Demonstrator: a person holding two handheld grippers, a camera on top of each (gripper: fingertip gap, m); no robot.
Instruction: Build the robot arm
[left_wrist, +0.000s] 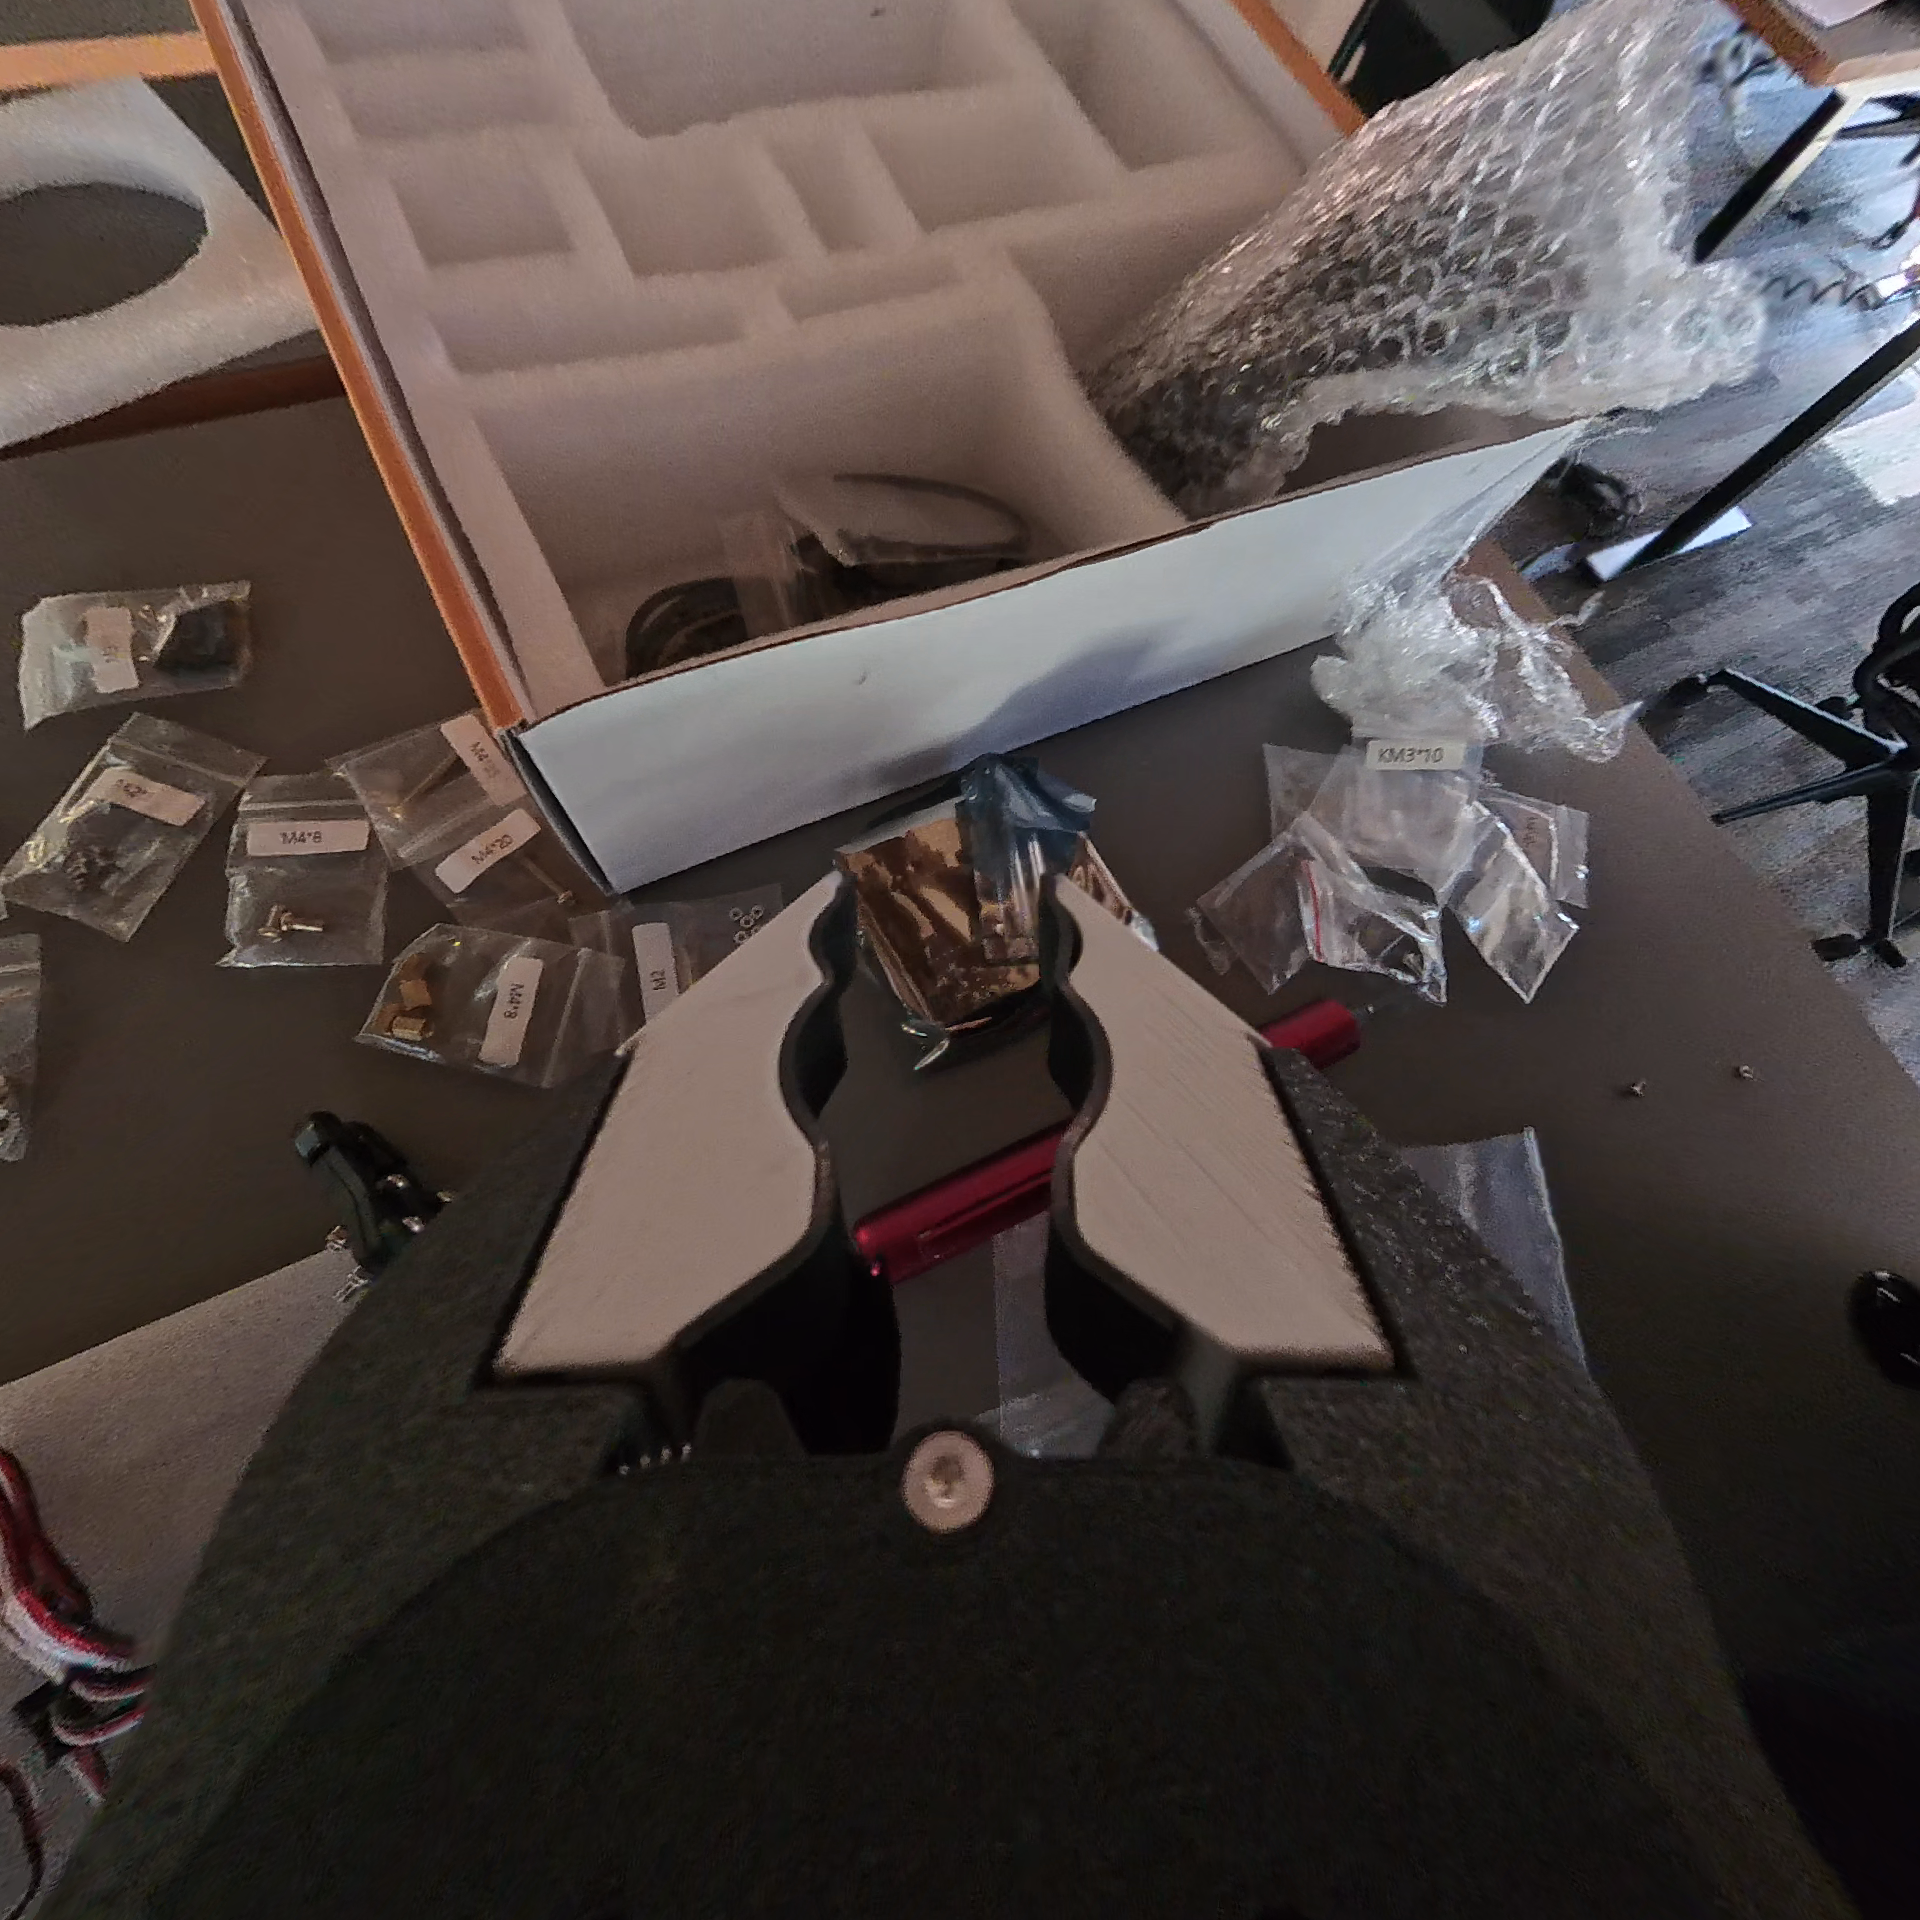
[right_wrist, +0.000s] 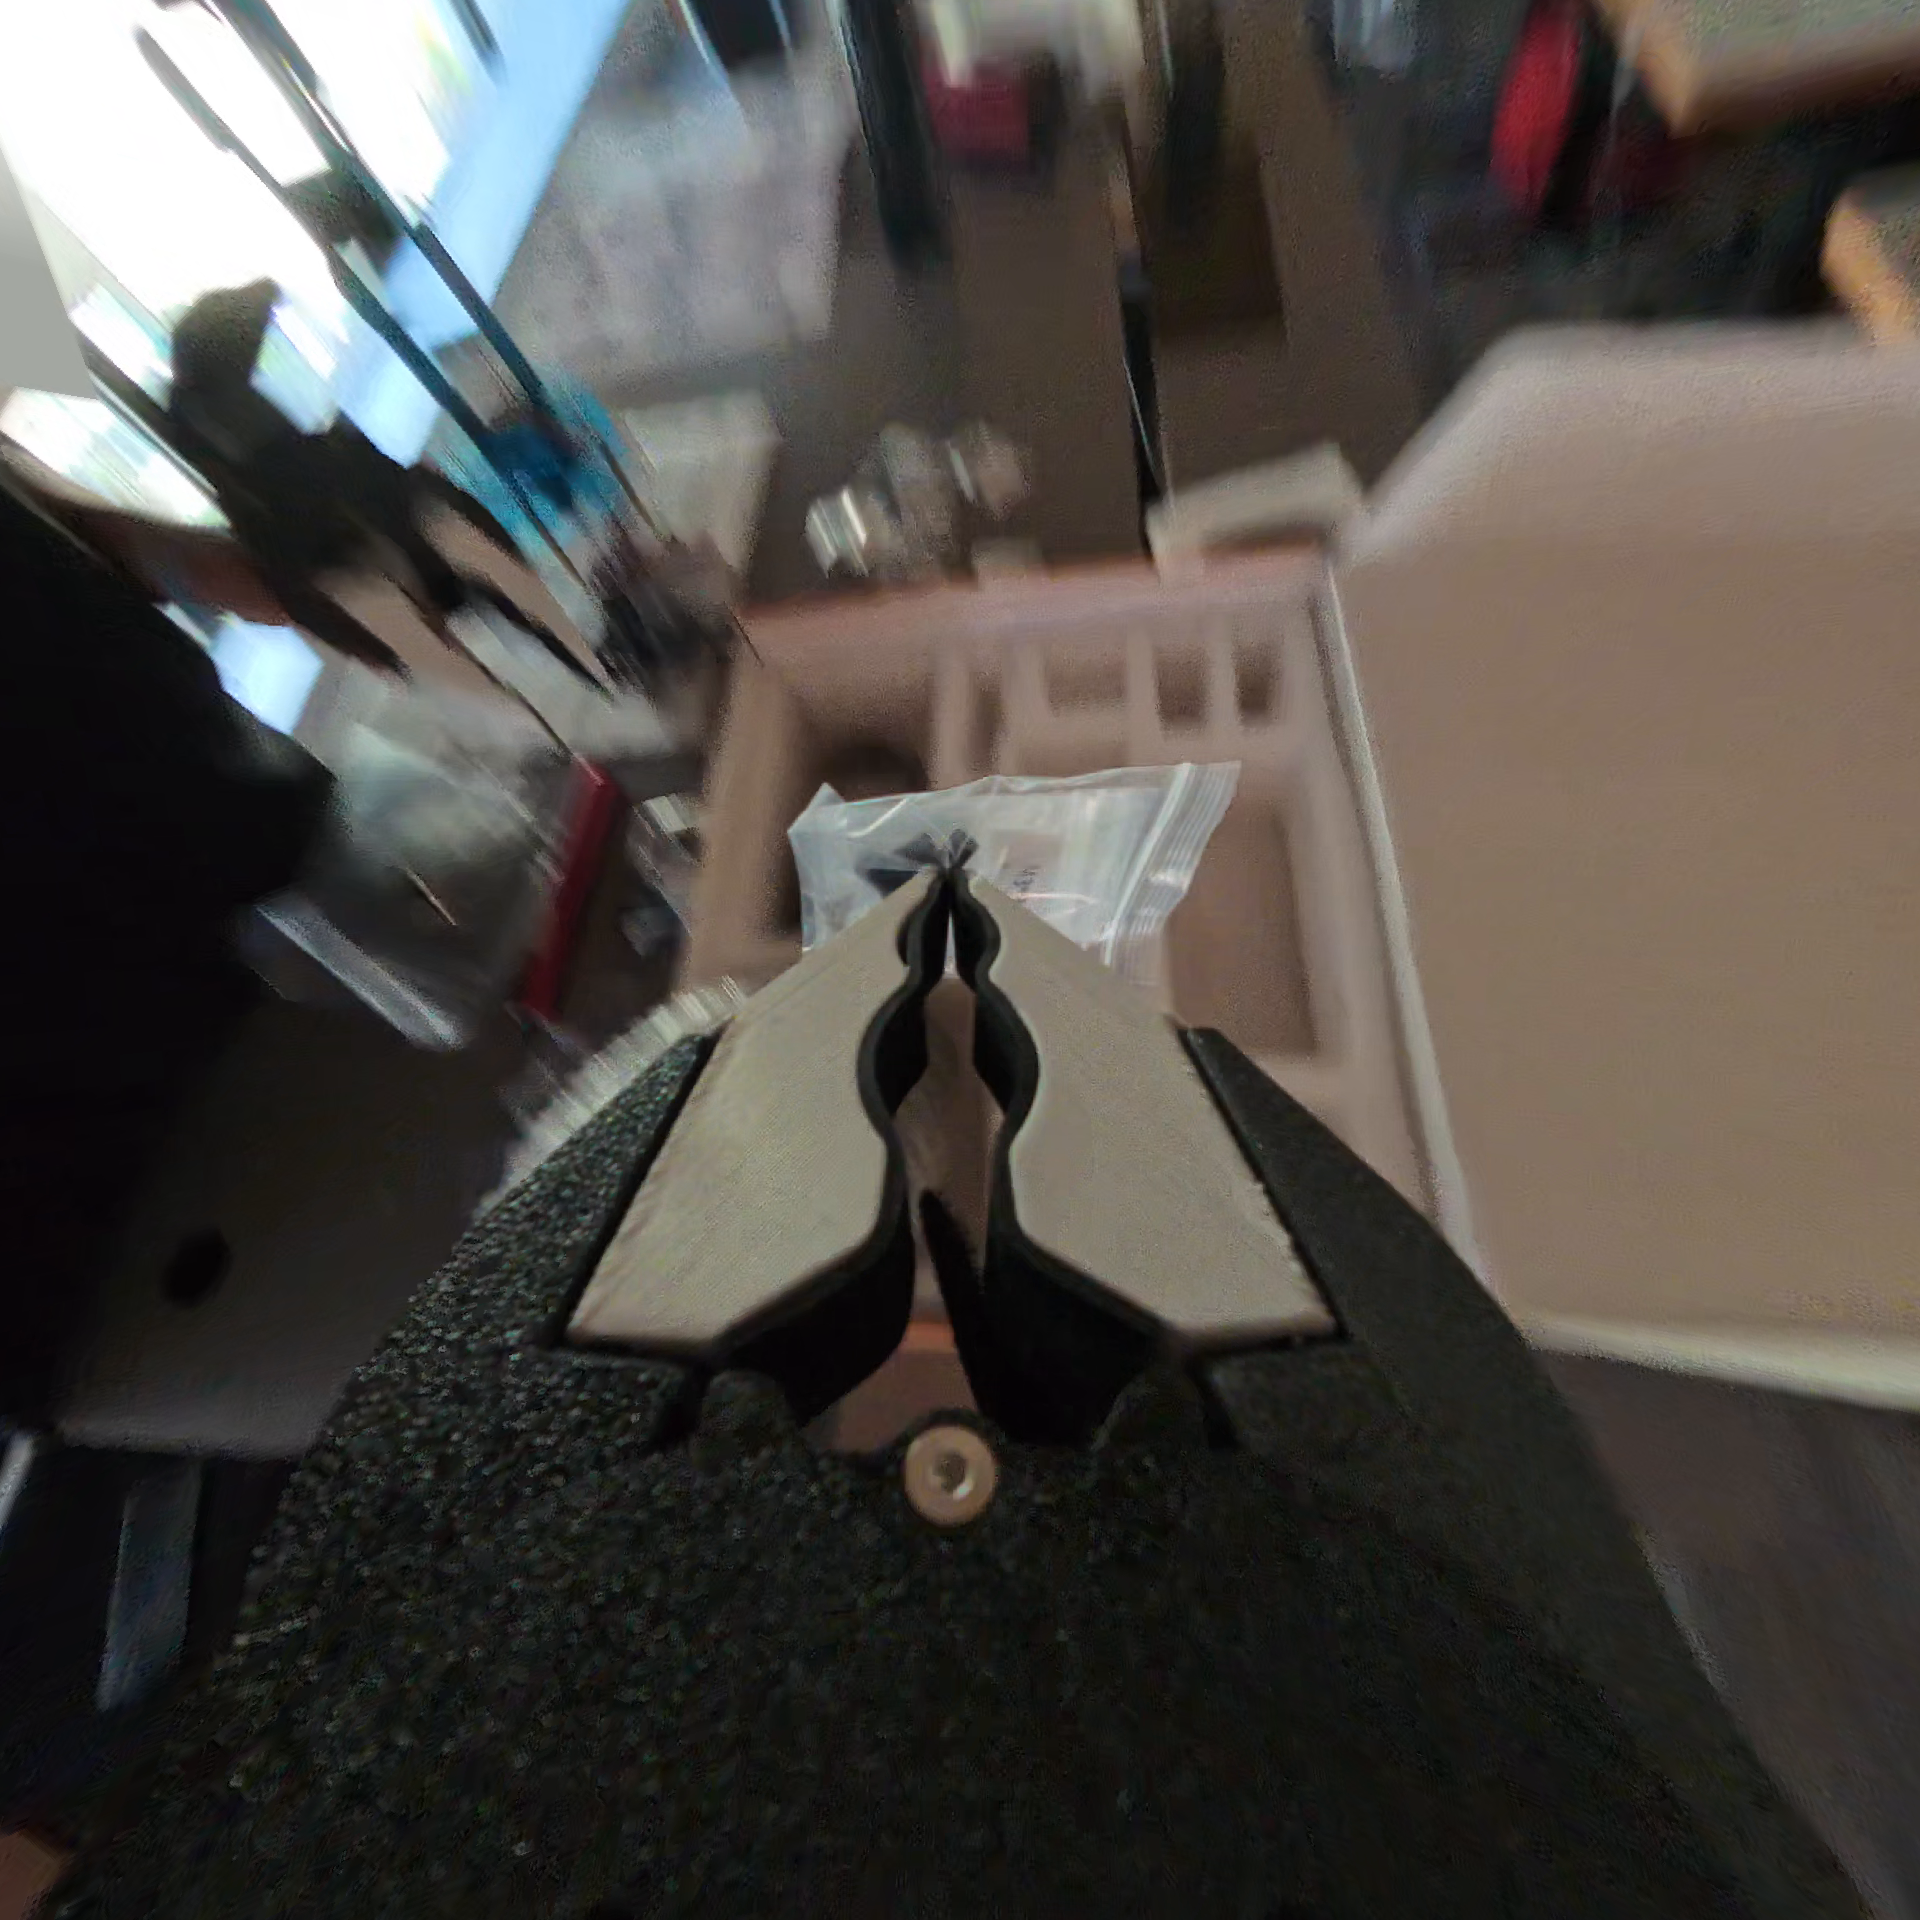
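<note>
Left wrist view, sharp: small labelled zip bags (left_wrist: 301, 878) of screws lie scattered toward the table's (left_wrist: 208, 1195) left edge. The left gripper (left_wrist: 948, 904) stands with jaws apart around a shiny metallic pouch (left_wrist: 951, 951) taped in blue — whether the fingers touch it cannot be told. A red cylindrical tool (left_wrist: 961, 1210) lies beneath the fingers. Behind stands an open white box (left_wrist: 831, 717) with foam compartments (left_wrist: 727, 208), dark parts in the nearest one; bubble wrap (left_wrist: 1455, 260) sits at its right corner.

Right wrist view, heavily blurred: the right gripper (right_wrist: 951, 883) is pinched closed on a clear zip bag (right_wrist: 1081, 862) — held above the foam-lined box (right_wrist: 1143, 686).
</note>
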